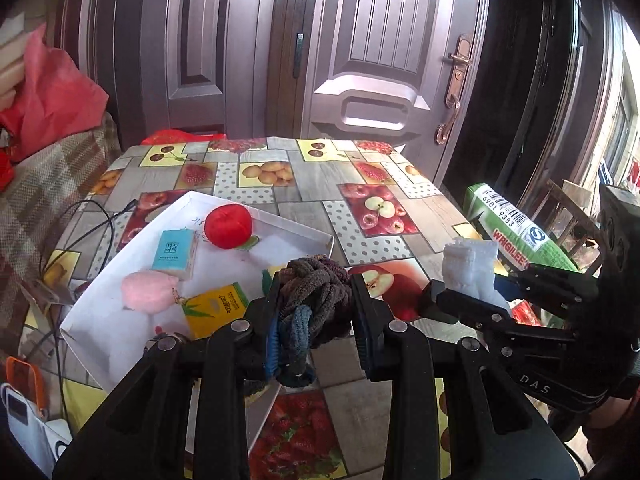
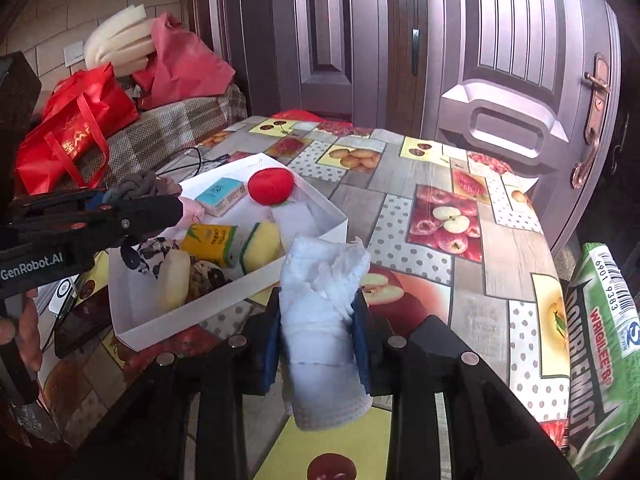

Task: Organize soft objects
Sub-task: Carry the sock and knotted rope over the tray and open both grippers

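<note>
My left gripper [image 1: 314, 300] is shut on a dark knotted rope ball [image 1: 314, 288] and holds it above the near right corner of the white tray [image 1: 288, 226]. It also shows in the right wrist view [image 2: 148, 196] over the tray [image 2: 224, 284]. My right gripper [image 2: 316, 308] is shut on a folded white cloth [image 2: 320, 304], to the right of the tray; it shows in the left wrist view [image 1: 470, 270]. The tray holds a red plush ball [image 1: 228, 221], a pink puff [image 1: 150, 292], a blue tissue pack [image 1: 175, 254], a yellow tissue pack [image 1: 216, 308] and a yellow sponge [image 2: 262, 246].
The table [image 1: 312, 184] has a fruit-print cloth. A green Wrigley's pack [image 2: 604, 344] lies at its right edge. Cables [image 1: 80, 232] trail at the left. A red bag [image 2: 76, 128] and foam pieces sit on a plaid seat at the left. A door stands behind.
</note>
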`<state>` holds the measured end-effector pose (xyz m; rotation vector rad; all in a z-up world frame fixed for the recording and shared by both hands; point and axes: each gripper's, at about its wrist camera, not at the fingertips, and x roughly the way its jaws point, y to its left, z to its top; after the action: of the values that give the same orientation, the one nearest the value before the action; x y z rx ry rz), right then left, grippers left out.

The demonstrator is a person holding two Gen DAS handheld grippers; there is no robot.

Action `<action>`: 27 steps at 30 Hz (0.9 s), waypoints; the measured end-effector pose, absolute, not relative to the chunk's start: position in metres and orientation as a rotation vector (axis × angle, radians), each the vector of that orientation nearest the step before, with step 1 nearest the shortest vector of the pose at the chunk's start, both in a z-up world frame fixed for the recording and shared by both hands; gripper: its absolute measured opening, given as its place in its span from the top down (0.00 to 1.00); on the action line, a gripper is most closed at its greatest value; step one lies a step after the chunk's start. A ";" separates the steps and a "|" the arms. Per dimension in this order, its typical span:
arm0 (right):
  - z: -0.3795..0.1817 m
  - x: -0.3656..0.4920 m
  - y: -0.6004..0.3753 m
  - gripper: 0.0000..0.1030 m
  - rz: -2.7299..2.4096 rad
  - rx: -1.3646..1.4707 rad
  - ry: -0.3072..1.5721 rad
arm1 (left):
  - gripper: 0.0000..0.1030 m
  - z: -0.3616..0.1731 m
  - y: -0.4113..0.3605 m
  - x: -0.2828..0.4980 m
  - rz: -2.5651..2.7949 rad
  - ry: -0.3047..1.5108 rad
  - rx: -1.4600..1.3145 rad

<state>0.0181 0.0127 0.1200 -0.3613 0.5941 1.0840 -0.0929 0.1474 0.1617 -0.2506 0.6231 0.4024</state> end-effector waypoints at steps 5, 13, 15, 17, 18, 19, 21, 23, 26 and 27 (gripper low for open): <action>0.184 0.013 0.021 0.70 1.101 -0.321 0.440 | 0.71 0.218 0.157 -0.094 0.422 0.524 -0.170; 0.227 -0.001 0.042 0.70 1.110 -0.256 0.321 | 0.71 0.260 0.168 -0.127 0.476 0.426 -0.143; 0.226 -0.006 0.048 0.70 1.124 -0.264 0.324 | 0.71 0.256 0.175 -0.132 0.492 0.435 -0.161; 0.225 -0.014 0.053 0.70 1.133 -0.284 0.315 | 0.71 0.252 0.182 -0.136 0.505 0.436 -0.185; 0.225 -0.017 0.055 0.70 1.138 -0.294 0.313 | 0.71 0.250 0.185 -0.138 0.512 0.436 -0.193; 0.224 -0.019 0.057 0.70 1.142 -0.303 0.312 | 0.71 0.248 0.187 -0.140 0.518 0.439 -0.201; 0.223 -0.024 0.060 0.70 1.147 -0.324 0.308 | 0.71 0.244 0.191 -0.142 0.528 0.448 -0.214; 0.222 -0.027 0.062 0.70 1.148 -0.342 0.306 | 0.71 0.239 0.195 -0.144 0.535 0.459 -0.221; 0.220 -0.028 0.065 0.70 1.146 -0.365 0.307 | 0.71 0.233 0.202 -0.146 0.547 0.473 -0.230; 0.220 -0.028 0.067 0.70 1.144 -0.372 0.308 | 0.71 0.232 0.204 -0.147 0.552 0.476 -0.236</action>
<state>-0.0277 0.0667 0.2197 -0.3719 0.3083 1.1445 -0.1472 0.2044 0.2315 -0.2359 0.4764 0.5515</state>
